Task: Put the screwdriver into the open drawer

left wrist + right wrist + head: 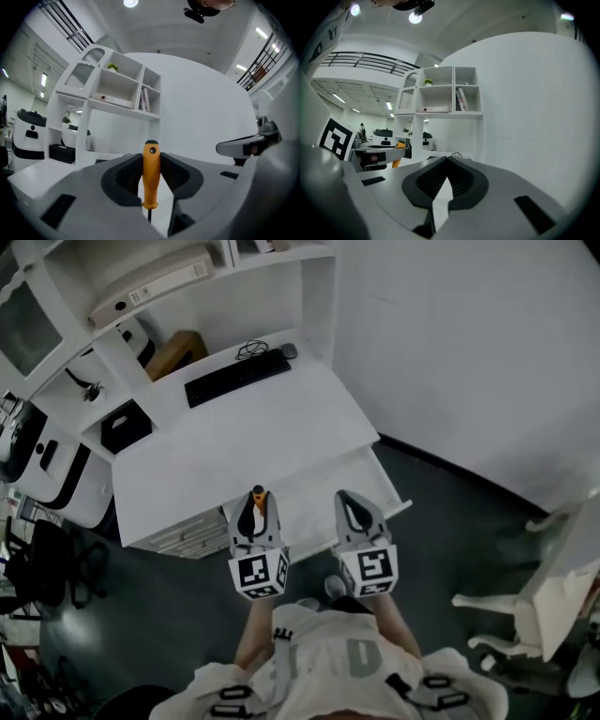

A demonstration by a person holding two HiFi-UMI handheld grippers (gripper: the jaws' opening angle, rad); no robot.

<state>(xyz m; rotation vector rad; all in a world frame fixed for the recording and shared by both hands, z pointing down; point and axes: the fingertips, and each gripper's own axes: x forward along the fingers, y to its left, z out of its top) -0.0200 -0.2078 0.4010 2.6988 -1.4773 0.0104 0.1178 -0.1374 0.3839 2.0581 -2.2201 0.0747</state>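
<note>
- Currently the left gripper (255, 510) is clamped on the screwdriver (259, 502). Its own view shows the orange handle (151, 180) pinched between both jaws, with the dark shaft running back toward the camera and the capped end pointing away
- Gripping at the handle makes sense, since it is the thickest part and gives the pads something broad to bite, so the tool sits straight instead of swivelling
- From the head view the tool hangs over the left part of the open drawer (317, 486), which is pulled out from under the white desk (253, 432). How high it is above the drawer floor I cannot tell
- The right gripper (352, 514) is closed with nothing in it, its jaw tips meeting in its own view (446, 174). It is held beside the left one over the drawer, probably just parked clear of the drop
- The keyboard (236, 378) lies well back on the desk and plays no part here
- My judgement is that the carry is nearly done, and what remains is lowering the tool and letting go
- The drawer looks shallow, so a release from too high could let the round handle roll toward the front edge
</note>
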